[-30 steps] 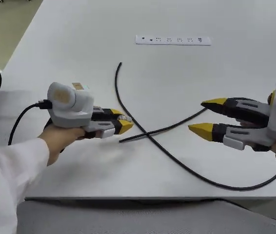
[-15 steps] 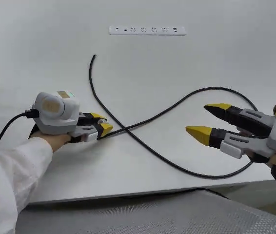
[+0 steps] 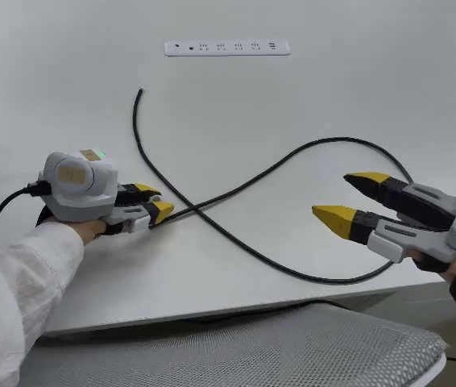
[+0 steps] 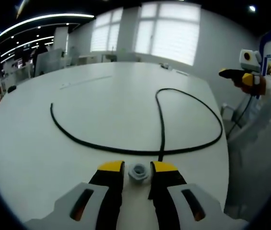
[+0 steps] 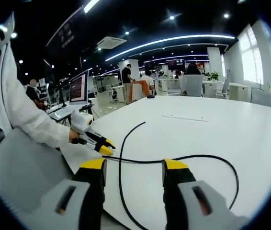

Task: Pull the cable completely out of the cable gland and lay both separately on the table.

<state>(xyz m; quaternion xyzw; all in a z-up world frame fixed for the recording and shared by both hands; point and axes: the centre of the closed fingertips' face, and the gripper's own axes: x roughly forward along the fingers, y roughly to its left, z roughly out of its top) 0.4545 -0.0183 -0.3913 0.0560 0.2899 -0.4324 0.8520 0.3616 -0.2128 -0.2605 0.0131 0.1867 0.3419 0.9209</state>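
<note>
While the broad white tabletop (image 3: 333,89) carries everything, the long thin black cable (image 3: 337,139) (image 4: 126,152) (image 5: 120,177) lies on it in one big loose loop that crosses over itself. It looks matte and round, and one free end points toward the flat white power strip (image 3: 226,48) at the far side. The right gripper (image 3: 334,195) (image 5: 133,165) (image 4: 243,76), black with yellow tips, hangs over the near right edge with its jaws spread and nothing between them. The left gripper (image 3: 159,201) (image 4: 137,167) (image 5: 104,146) sits low on the table, jaws pinched on the small pale grey ring-shaped cable gland (image 4: 138,172). The cable's other end reaches right up to the gland; I can't tell whether it sits inside it.
</note>
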